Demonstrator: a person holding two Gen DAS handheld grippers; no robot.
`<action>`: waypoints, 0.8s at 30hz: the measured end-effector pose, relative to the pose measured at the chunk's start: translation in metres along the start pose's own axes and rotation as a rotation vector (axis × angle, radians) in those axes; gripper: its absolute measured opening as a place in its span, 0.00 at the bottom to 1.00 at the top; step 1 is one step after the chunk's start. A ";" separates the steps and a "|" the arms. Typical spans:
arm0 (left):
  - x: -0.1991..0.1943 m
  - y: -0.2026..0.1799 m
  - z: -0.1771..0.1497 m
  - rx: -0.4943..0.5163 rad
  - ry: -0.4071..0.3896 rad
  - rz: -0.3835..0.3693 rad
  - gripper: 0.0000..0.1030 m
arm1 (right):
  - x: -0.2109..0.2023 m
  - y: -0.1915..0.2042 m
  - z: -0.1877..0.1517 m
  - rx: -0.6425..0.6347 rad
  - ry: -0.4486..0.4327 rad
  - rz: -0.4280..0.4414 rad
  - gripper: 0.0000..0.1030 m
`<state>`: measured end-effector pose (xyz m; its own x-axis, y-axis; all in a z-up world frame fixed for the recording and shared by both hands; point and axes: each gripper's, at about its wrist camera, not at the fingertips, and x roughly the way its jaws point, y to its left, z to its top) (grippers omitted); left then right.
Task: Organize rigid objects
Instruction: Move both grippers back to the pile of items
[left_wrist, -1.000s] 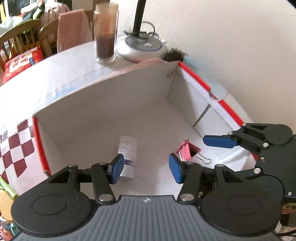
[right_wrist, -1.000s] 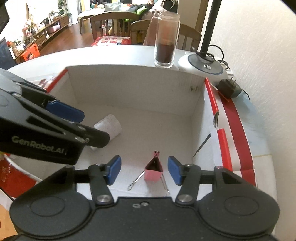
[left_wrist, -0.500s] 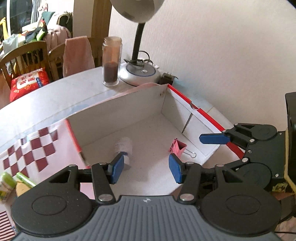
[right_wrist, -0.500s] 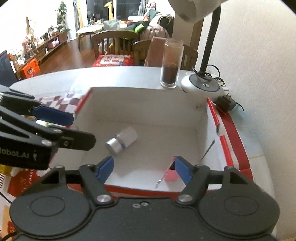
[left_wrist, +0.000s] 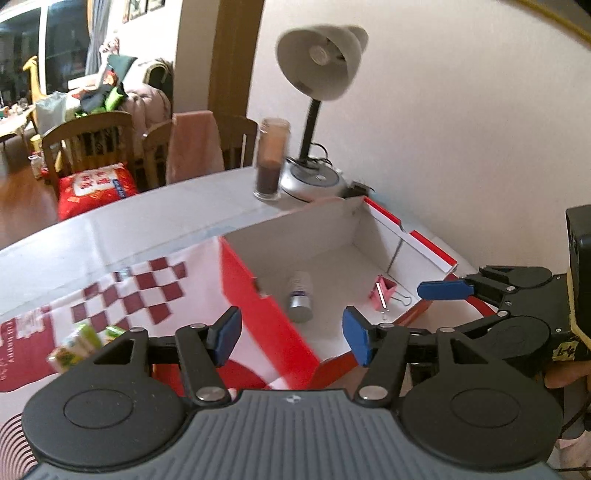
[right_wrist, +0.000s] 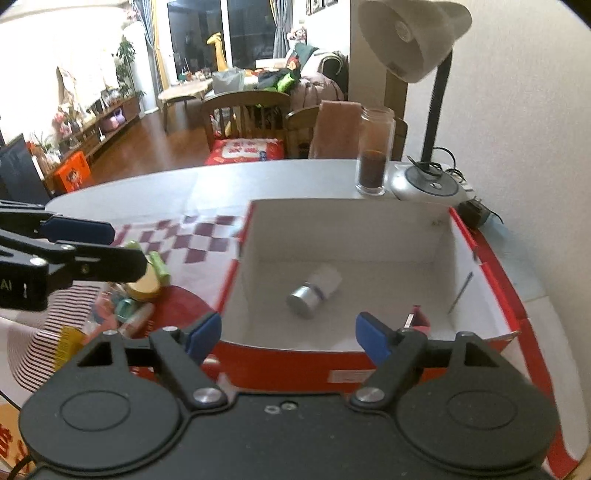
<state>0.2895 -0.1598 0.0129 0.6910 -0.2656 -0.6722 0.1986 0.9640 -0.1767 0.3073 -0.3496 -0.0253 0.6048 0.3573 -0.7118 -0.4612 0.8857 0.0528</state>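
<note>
Fingers: both spread, gripping nothing; left gripper (left_wrist: 291, 336), right gripper (right_wrist: 288, 334).
Box (right_wrist: 332, 363): bottle (right_wrist: 314, 290), pink clip (left_wrist: 384, 293) inside.
Next pick: loose items (right_wrist: 147, 280) on bench; approach low, centred.

Pretty clearly somebody's home, an open living/dining room. Behind the white round-edged table (right_wrist: 155, 192) sit wooden slat-back dining chairs (right_wrist: 245, 110), with a clothes-heaped sofa (right_wrist: 314, 79), a yellow toy giraffe (right_wrist: 218, 50) and a low wooden TV shelf (right_wrist: 99, 122) further back.

"AI" on left gripper (right_wrist: 74, 236)
</note>
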 end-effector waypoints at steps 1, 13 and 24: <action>-0.007 0.005 -0.002 -0.002 -0.009 0.004 0.58 | -0.002 0.004 0.001 0.001 -0.007 0.005 0.80; -0.055 0.073 -0.047 -0.047 -0.056 0.103 0.75 | -0.004 0.066 -0.004 -0.014 -0.049 0.071 0.94; -0.063 0.129 -0.098 -0.127 -0.065 0.172 0.79 | 0.010 0.116 -0.016 -0.029 -0.035 0.119 1.00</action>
<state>0.2034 -0.0171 -0.0381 0.7512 -0.0929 -0.6535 -0.0126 0.9878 -0.1550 0.2497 -0.2478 -0.0376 0.5668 0.4695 -0.6770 -0.5489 0.8280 0.1147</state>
